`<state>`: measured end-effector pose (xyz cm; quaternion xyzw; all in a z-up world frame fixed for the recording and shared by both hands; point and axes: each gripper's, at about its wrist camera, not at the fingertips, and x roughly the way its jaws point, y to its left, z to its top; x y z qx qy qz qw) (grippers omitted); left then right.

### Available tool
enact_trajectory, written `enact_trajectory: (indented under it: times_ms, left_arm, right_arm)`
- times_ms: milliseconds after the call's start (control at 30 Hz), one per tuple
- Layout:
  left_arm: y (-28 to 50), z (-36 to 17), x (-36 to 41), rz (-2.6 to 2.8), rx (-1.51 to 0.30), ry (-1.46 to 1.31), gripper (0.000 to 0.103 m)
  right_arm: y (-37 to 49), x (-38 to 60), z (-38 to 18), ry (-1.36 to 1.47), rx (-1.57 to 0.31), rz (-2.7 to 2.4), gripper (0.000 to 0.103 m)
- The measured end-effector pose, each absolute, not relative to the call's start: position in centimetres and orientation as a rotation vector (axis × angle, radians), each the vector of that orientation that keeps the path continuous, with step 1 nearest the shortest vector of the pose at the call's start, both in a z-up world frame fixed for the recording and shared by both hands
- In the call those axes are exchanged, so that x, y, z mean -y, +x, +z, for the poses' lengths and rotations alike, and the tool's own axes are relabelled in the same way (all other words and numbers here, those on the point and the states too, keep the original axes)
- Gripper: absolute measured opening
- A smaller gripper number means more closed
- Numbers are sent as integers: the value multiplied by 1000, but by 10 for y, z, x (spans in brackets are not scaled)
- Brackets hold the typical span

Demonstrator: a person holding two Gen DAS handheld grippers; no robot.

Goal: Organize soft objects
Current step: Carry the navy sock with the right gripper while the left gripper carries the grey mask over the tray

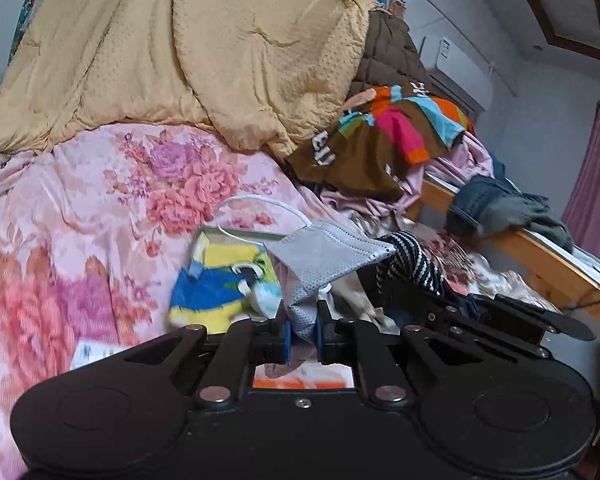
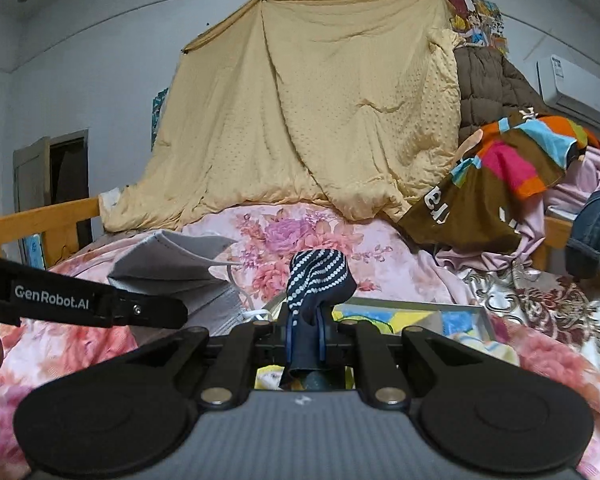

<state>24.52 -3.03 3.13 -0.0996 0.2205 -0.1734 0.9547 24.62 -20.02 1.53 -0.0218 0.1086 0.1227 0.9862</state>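
My left gripper (image 1: pixel 303 334) is shut on a grey face mask (image 1: pixel 328 254) with white ear loops; the mask stands up from the blue pads and hangs over the bed. In the right wrist view the same mask (image 2: pixel 172 264) shows at the left, beside the left gripper's black body (image 2: pixel 80 304). My right gripper (image 2: pixel 305 338) is shut on a dark blue sock with white dotted stripes (image 2: pixel 320 276), which rises between its pads. That sock (image 1: pixel 410 260) and the right gripper's black linkage also show at the right of the left wrist view.
A pink floral quilt (image 1: pixel 100 208) covers the bed. A yellow-and-blue picture box (image 1: pixel 220 284) lies just ahead of the grippers. A tan blanket (image 2: pixel 320 112) hangs behind, with a multicoloured brown garment (image 2: pixel 500 176), jeans (image 1: pixel 496 204) and a wooden bed rail (image 1: pixel 548 256) at the right.
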Motion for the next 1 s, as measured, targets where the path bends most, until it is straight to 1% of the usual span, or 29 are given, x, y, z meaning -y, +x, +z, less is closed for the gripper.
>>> enact_trajectory:
  times_ms: [267,533,733,1000]
  left_arm:
    - [317,21,36,-351,-455,-161,12]
    - [376,-12,45,-306,-506,-207,12]
    - [398,-32,49,-282,-555,-217,12]
    - [408,-52,47,-250,-608,-227,14]
  right_arm:
    - [315,204,-2,3,-230,248,12]
    - [365,227,-31,179,-303,240,13]
    - [383,231,-52,247,-371,240,14]
    - [391,225,-57,248,-420,242,22]
